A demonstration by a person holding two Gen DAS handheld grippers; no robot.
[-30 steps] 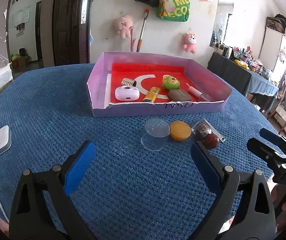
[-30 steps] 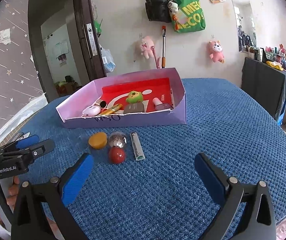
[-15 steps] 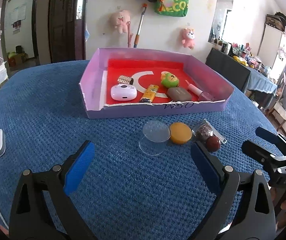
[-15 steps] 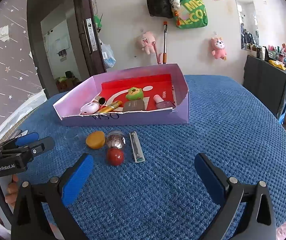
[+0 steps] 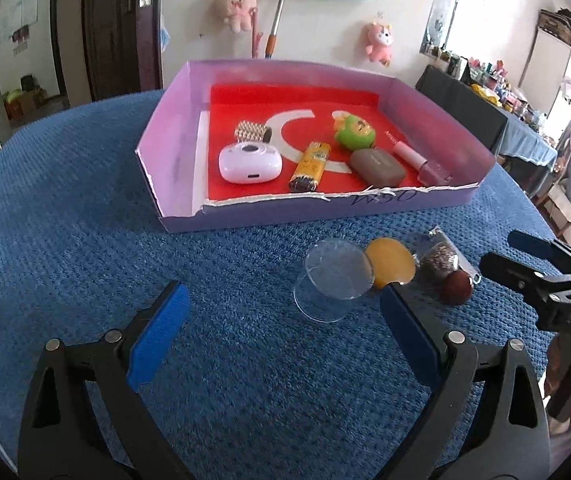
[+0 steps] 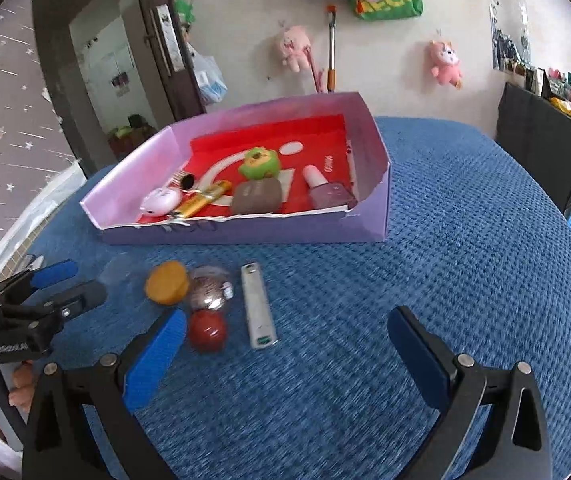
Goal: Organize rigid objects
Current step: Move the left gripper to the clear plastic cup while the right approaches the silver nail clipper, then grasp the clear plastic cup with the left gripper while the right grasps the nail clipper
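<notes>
Grippers spread, empty | left gripper (image 5: 281,316) nears clear cup (image 5: 335,276) | right gripper (image 6: 285,340) by red ball (image 6: 206,330) | pinch cup low, gently, lift into purple box (image 5: 365,204)

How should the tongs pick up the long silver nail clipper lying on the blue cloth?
Grab the nail clipper across its narrow middle, coming straight down from above. It lies flat and long, pointing toward the purple box, so its two long edges are the easy sides to pinch. The right tongs are open and closest; the red ball sits just beside it, so probably stay clear of that side.
</notes>
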